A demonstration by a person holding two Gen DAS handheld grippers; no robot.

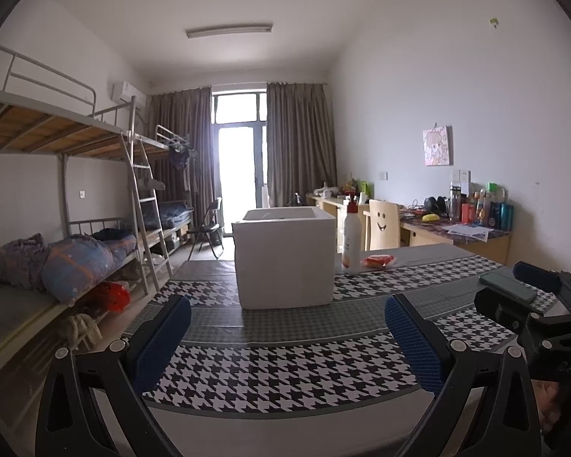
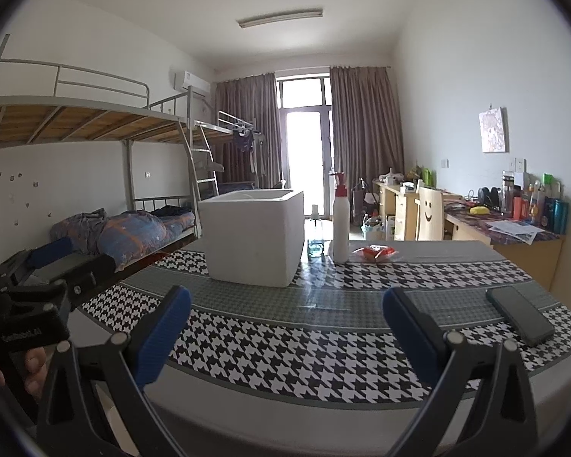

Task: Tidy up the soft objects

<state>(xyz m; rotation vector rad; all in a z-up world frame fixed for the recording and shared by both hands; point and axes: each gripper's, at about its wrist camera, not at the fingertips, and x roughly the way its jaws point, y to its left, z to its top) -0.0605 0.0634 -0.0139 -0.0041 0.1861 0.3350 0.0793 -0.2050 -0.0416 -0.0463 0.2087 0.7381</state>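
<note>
Hovering over the houndstooth table — both grippers released, jaws spread, nothing held. Red soft packet sits at 12–1 o'clock from the right gripper, just beside the white pump bottle, right of the foam box. Left gripper sees it at 1 o'clock — right one looks nearer. Packet lies flat, crinkly, long axis left-right. Phone at 3 o'clock.
</note>
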